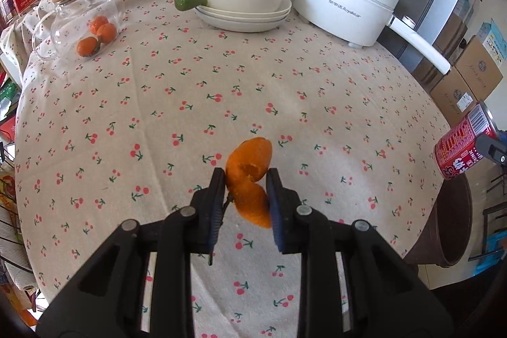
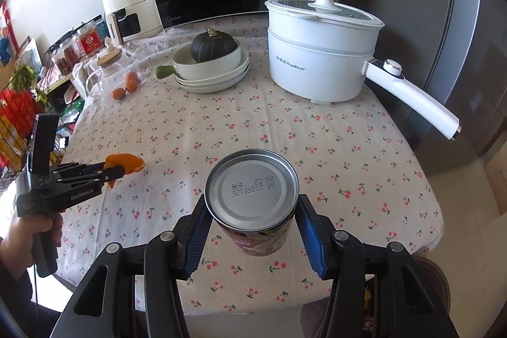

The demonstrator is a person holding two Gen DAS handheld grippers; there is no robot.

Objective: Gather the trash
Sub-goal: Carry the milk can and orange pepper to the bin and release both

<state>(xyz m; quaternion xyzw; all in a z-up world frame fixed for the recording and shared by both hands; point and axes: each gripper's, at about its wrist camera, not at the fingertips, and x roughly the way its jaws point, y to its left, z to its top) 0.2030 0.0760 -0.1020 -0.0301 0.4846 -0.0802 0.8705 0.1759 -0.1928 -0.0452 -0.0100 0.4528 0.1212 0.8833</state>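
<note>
Two pieces of trash are in our grip; the orange peel (image 1: 250, 179) is a curled, matte strip, bright outside and pithy within, pinched between the nearly closed fingers of our left gripper (image 1: 246, 179) above the cherry-print tablecloth (image 1: 190, 84); the red can (image 2: 253, 205) is a smooth metal cylinder, its silver base with a stamped date facing the camera, clamped between the blue-padded fingers of our right gripper (image 2: 252, 205) near the table's front edge; a brown bin (image 1: 450, 227) stands beside the table.
</note>
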